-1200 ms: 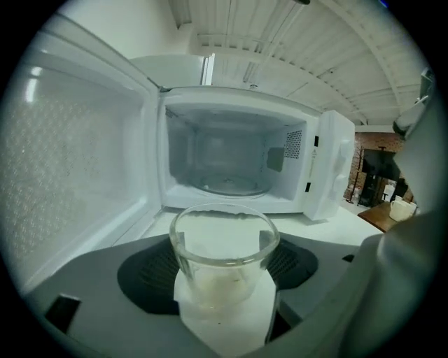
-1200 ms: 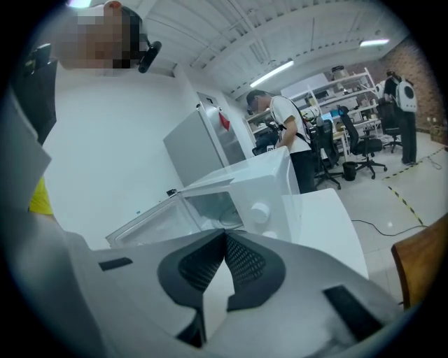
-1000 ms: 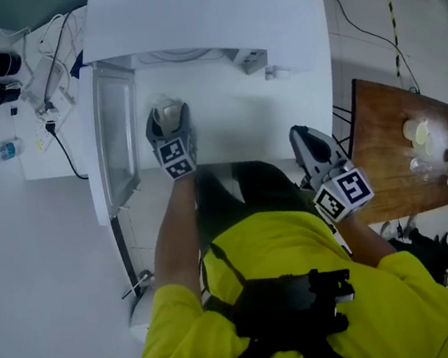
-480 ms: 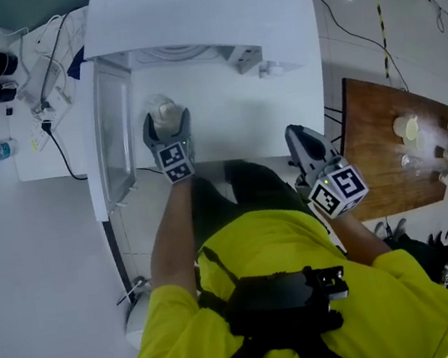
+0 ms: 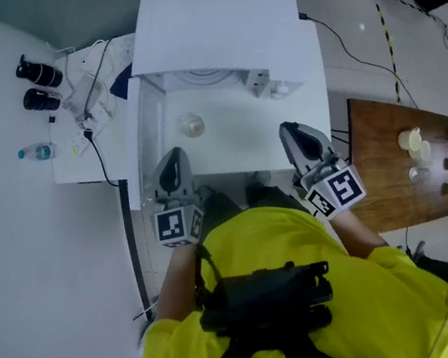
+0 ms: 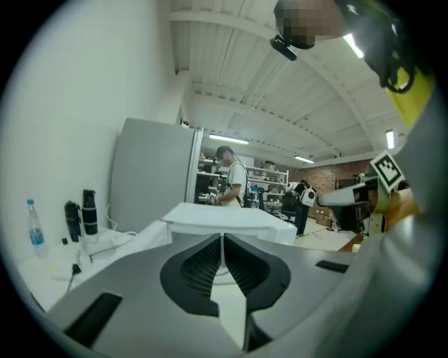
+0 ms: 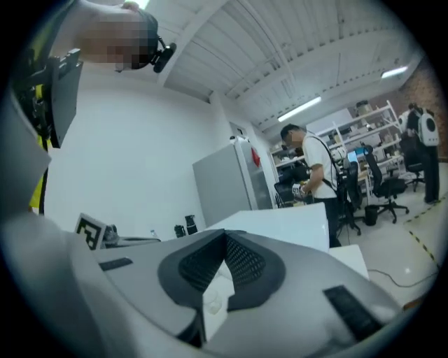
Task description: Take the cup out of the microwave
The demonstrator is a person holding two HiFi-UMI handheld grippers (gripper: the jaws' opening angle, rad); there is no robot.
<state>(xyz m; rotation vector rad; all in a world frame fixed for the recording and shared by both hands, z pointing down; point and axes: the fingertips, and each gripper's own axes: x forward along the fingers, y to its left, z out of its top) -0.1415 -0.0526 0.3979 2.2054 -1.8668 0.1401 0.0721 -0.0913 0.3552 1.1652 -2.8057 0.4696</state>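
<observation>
On the white tabletop (image 5: pixel 235 143) just before the microwave (image 5: pixel 216 23), the cup (image 5: pixel 192 126) stands upright and alone. From above it is a small pale ring, so faint against the white that its material and contents cannot be told. It looks clear of the microwave's front edge, though from overhead it is hard to read where the chamber floor ends and the tabletop begins. The flat top hides the inside, apart from a few curved lines under its front lip. The door (image 5: pixel 137 154) seems to stand swung out at the left, seen almost edge-on.

Neither gripper touches the cup. The left gripper (image 5: pixel 172 157) hangs over the near edge of the tabletop, the closer of the two to the cup. Its jaws are clenched on nothing, and in the left gripper view its ribbed pads (image 6: pixel 199 266) meet in a thin line. The right gripper (image 5: pixel 291 131) is level with it, well to the side, and its pads (image 7: pixel 245 262) are likewise pressed together at the tips and empty.

The person's yellow shirt (image 5: pixel 380 309) fills the bottom of the head view and hides the floor below the table's near edge. Left of the microwave lie two black bottles (image 5: pixel 39 73), a water bottle (image 5: pixel 37 152) and tangled cables (image 5: pixel 91 111). A wooden table (image 5: pixel 390 164) at the right is cut off by the frame, and the small pale things on it are too blurred to name
</observation>
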